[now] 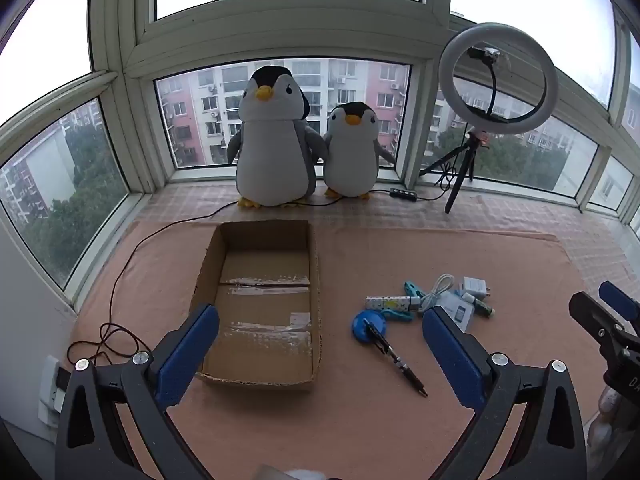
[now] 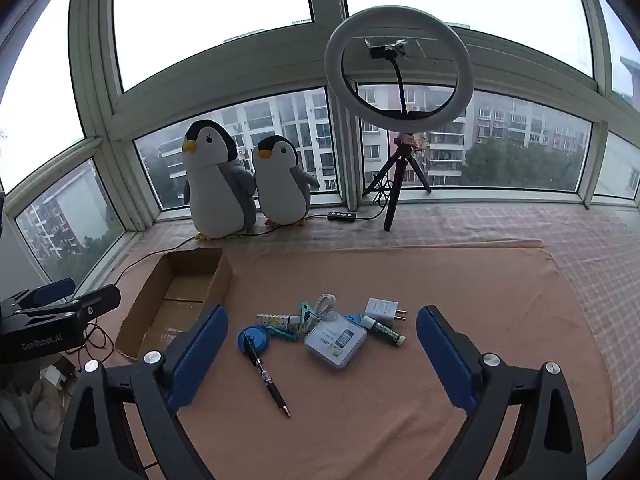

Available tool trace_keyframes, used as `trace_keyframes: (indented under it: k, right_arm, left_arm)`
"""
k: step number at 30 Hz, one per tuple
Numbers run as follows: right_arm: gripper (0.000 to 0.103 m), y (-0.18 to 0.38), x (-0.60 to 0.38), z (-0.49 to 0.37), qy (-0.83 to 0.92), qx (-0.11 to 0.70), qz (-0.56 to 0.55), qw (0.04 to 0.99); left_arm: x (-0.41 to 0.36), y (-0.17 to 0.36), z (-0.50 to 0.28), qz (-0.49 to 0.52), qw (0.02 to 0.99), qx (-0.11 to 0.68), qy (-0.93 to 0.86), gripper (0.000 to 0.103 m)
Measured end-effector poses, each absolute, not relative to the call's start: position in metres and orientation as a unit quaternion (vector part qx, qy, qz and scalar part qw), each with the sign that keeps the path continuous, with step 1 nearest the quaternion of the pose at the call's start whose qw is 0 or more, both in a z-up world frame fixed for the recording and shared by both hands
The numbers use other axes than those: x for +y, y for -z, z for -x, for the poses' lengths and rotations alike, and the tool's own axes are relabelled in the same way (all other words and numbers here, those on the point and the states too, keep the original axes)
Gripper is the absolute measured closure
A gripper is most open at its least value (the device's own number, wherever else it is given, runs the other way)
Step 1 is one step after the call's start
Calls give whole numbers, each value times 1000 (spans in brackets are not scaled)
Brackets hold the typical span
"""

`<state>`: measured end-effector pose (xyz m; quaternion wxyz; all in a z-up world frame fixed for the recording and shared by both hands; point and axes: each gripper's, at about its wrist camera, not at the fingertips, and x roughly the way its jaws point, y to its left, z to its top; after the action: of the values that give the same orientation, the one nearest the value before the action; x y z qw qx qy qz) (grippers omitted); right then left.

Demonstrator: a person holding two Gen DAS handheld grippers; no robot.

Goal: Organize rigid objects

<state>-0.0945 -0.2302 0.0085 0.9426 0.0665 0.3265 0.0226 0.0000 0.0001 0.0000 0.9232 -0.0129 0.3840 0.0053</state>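
An open, empty cardboard box (image 1: 264, 300) (image 2: 176, 304) lies on the pink mat. To its right lies a loose pile: a black pen (image 1: 396, 360) (image 2: 266, 374), a blue round disc (image 1: 369, 326) (image 2: 253, 339), a patterned stick (image 1: 390, 302) (image 2: 276, 320), a teal clip (image 1: 414, 290), a white cable (image 1: 438, 286) (image 2: 322, 304), a white charger plug (image 1: 476, 286) (image 2: 384, 309), a clear flat case (image 2: 335, 339) and a green tube (image 2: 386, 332). My left gripper (image 1: 320, 354) is open above the box's near right corner. My right gripper (image 2: 320, 354) is open above the pile, empty.
Two plush penguins (image 1: 276, 148) (image 2: 218, 184) and a ring light on a tripod (image 1: 496, 80) (image 2: 400, 72) stand at the window. A dark cable (image 1: 120, 280) runs along the mat's left side. A wall socket (image 1: 54, 380) sits at the left.
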Motion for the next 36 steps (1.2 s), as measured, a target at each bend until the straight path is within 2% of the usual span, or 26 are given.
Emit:
trace_keyframes:
  k: [36]
  right_arm:
    - [10, 1, -226, 92, -13, 324, -42, 945]
  left_arm:
    - [4, 16, 13, 4, 923, 385, -18, 0]
